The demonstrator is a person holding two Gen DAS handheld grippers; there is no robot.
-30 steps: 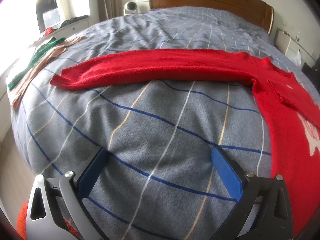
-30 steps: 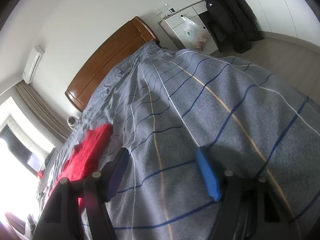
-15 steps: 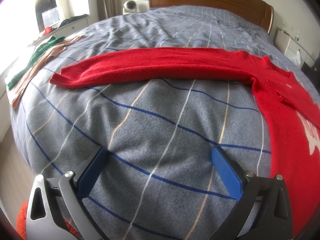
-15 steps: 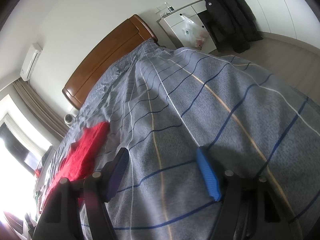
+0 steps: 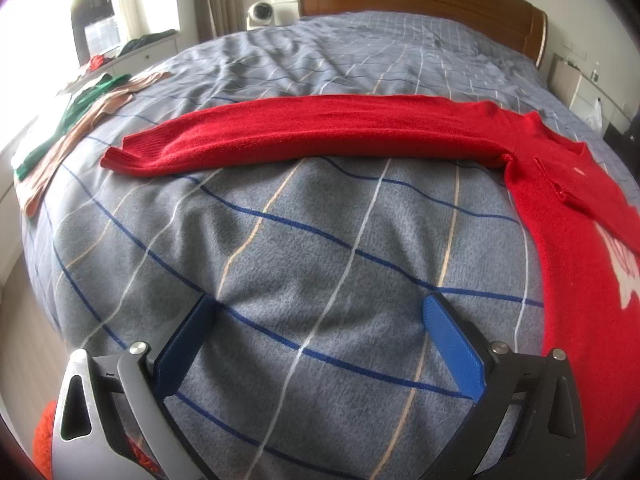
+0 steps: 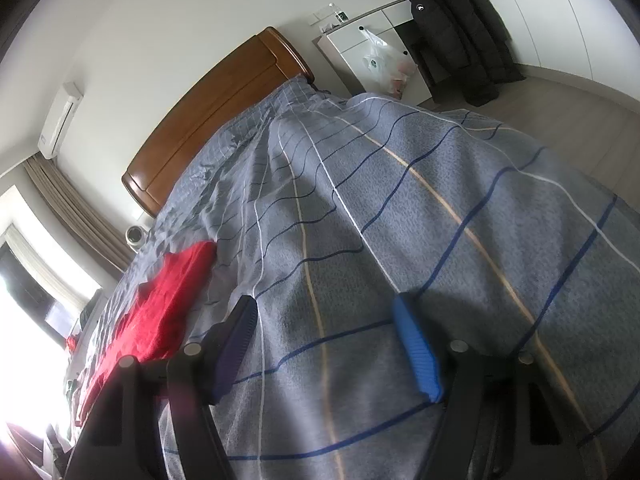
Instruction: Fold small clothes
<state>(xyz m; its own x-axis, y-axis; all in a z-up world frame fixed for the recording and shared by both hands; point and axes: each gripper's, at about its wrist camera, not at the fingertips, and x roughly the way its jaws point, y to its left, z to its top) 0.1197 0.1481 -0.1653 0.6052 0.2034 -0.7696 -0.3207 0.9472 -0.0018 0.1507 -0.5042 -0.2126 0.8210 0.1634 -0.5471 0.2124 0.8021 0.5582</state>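
Observation:
A red knit sweater (image 5: 568, 216) with a white pattern lies flat on the grey checked bed cover (image 5: 304, 232). Its long sleeve (image 5: 304, 132) stretches straight out to the left across the bed. My left gripper (image 5: 320, 312) is open and empty, just above the cover, short of the sleeve and left of the sweater's body. In the right wrist view the sweater (image 6: 160, 316) shows at the left. My right gripper (image 6: 324, 316) is open and empty over bare cover to the sweater's right.
Green and beige clothes (image 5: 76, 112) lie at the bed's far left edge. A wooden headboard (image 5: 420, 4) stands at the far end. A white cabinet (image 6: 368, 52) and a hanging black coat (image 6: 460, 28) stand right of the bed. An orange-red object (image 5: 44, 440) sits below the left gripper.
Both grippers stay open and empty. The right wrist view has tilted and shifted slightly, showing more of the sweater. The left view is nearly unchanged.

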